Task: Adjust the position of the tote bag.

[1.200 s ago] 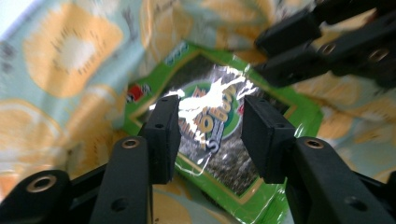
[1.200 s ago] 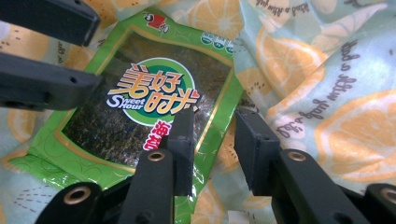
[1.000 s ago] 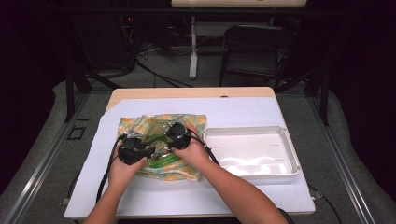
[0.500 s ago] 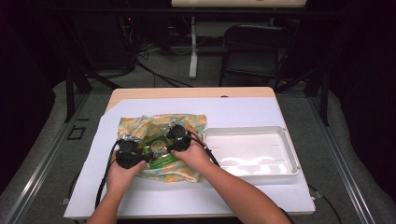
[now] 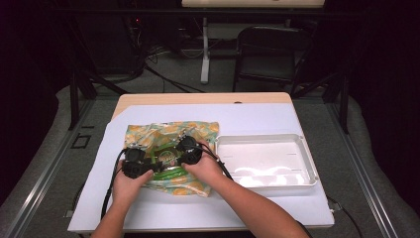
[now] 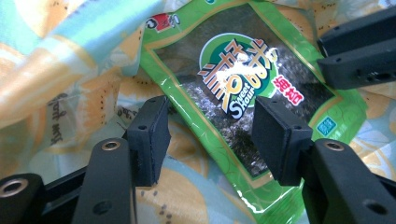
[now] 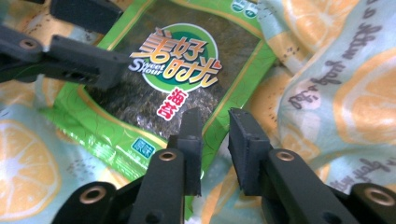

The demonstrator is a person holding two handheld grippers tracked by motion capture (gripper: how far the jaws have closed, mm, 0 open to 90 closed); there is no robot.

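Both hands have drifted slightly down and toward the person since a second ago, w/ the grippers staying over the cloth. Left gripper (image 6: 208,135) has its jaws spread wide, straddling the lower end of the green seaweed packet (image 6: 247,93), not touching it yet. Right gripper (image 7: 215,140) is down to a narrow gap at the packet's (image 7: 159,84) edge; it looks like the edge sits btwn the pads, but the angle is poor, so I can't say it's pinched. Packet lies flat on the orange-print cloth (image 5: 148,134), mid-table, well apart from the white tray (image 5: 307,171) at right, which holds nothing. Progress: approach done; grip, lift and probably a move to the tray are left.
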